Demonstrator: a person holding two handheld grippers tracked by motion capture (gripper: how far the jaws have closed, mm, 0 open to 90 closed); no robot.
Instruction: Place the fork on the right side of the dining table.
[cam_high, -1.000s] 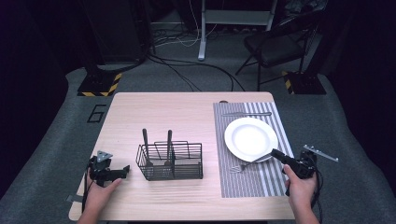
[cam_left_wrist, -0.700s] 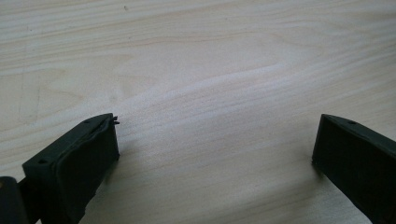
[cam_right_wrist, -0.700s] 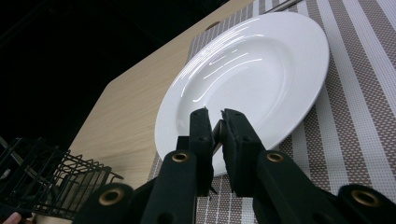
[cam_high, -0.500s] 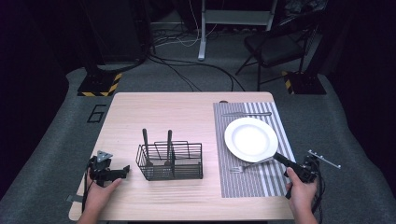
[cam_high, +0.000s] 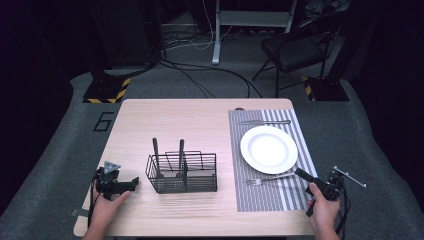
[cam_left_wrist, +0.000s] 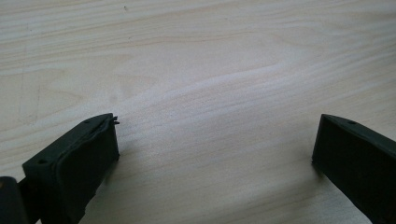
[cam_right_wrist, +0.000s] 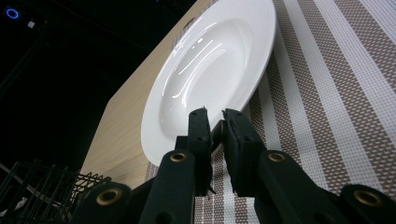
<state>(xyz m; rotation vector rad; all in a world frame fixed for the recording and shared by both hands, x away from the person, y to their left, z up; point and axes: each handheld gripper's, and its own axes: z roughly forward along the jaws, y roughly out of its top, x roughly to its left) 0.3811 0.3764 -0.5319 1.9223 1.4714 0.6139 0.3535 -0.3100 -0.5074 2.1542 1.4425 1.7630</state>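
Note:
A silver fork (cam_high: 272, 178) lies across the striped placemat (cam_high: 260, 197), just in front of the white plate (cam_high: 269, 149). My right gripper (cam_high: 300, 173) meets the end of the fork's handle at the mat's right edge. In the right gripper view its jaws (cam_right_wrist: 215, 114) stand almost together, with a thin pale sliver pinched between them and the plate (cam_right_wrist: 205, 60) beyond. My left gripper (cam_high: 131, 183) rests on the table's near left corner. Its jaws (cam_left_wrist: 215, 135) are wide open over bare wood (cam_left_wrist: 210, 56).
A black wire basket (cam_high: 182, 172) with two dark-handled utensils upright in it stands mid-table, between the hands. A knife (cam_high: 264, 122) lies on the placemat behind the plate. The basket's corner (cam_right_wrist: 42, 184) shows low on the left in the right gripper view.
My right hand has sunk and drawn slightly toward the table's near right edge, bringing the fork's handle down to the mat. The left hand has kept still.

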